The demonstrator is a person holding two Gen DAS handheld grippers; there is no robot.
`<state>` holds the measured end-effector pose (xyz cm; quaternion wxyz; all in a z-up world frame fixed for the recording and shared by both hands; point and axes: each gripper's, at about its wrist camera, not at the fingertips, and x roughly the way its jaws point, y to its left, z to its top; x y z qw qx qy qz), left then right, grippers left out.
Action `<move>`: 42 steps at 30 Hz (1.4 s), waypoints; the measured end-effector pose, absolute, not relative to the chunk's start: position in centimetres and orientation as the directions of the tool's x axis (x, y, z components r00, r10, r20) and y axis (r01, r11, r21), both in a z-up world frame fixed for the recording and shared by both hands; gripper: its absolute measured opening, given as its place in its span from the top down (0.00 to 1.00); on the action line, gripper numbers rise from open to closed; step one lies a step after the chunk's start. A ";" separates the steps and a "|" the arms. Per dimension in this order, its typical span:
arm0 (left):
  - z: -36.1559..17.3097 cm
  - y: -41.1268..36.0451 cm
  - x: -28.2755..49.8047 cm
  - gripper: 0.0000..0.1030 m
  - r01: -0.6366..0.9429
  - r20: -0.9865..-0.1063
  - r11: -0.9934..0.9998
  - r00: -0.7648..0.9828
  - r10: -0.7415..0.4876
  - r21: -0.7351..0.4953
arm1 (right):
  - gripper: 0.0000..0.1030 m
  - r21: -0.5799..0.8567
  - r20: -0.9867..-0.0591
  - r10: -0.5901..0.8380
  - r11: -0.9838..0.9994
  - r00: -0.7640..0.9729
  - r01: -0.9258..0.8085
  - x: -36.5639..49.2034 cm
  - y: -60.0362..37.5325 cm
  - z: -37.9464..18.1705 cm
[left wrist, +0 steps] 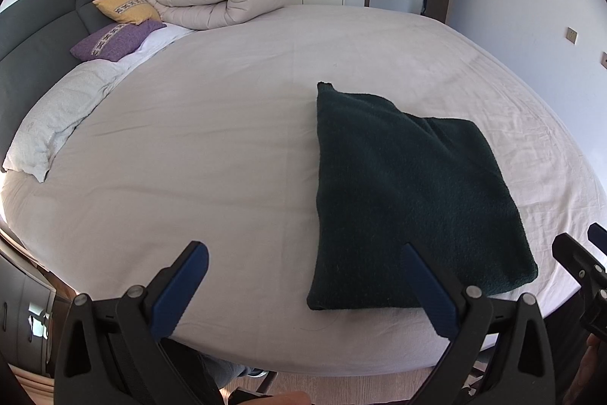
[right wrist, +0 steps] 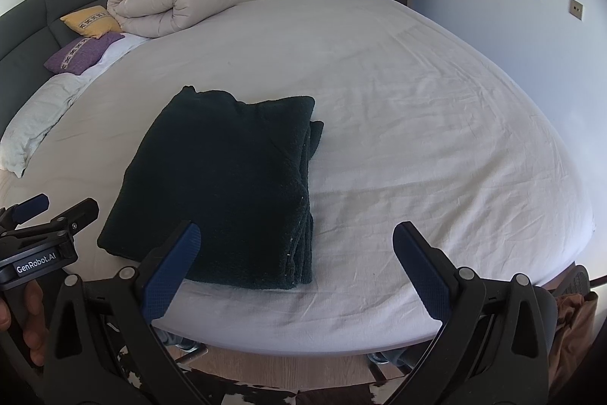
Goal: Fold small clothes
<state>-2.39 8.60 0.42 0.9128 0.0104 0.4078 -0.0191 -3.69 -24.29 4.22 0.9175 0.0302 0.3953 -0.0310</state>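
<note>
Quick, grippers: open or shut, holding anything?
Left gripper: open, holding nothing.
Right gripper: open, empty; the folded dark garment lies on the bed.

One readable text only: "GenRobot.AI", white letters on the black body of the left gripper [right wrist: 57, 211], seen at the left edge of the right wrist view. Nothing legible in the left wrist view; wall plates carry no readable marks.
</note>
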 end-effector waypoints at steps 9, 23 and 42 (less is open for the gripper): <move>0.4 8.6 -2.4 0.00 0.043 -0.745 0.999 0.666 -0.026 0.004 | 0.00 0.032 -0.729 -0.034 0.996 0.684 0.084 -3.7 -24.2 4.0; 0.4 8.6 -2.4 0.00 0.044 -0.746 0.999 0.666 -0.026 0.004 | 0.00 0.032 -0.732 -0.036 0.996 0.680 0.087 -3.7 -24.2 3.8; 0.4 8.6 -2.4 0.00 0.045 -0.747 0.999 0.665 -0.026 0.005 | 0.00 0.034 -0.734 -0.034 0.996 0.679 0.087 -3.6 -24.3 3.7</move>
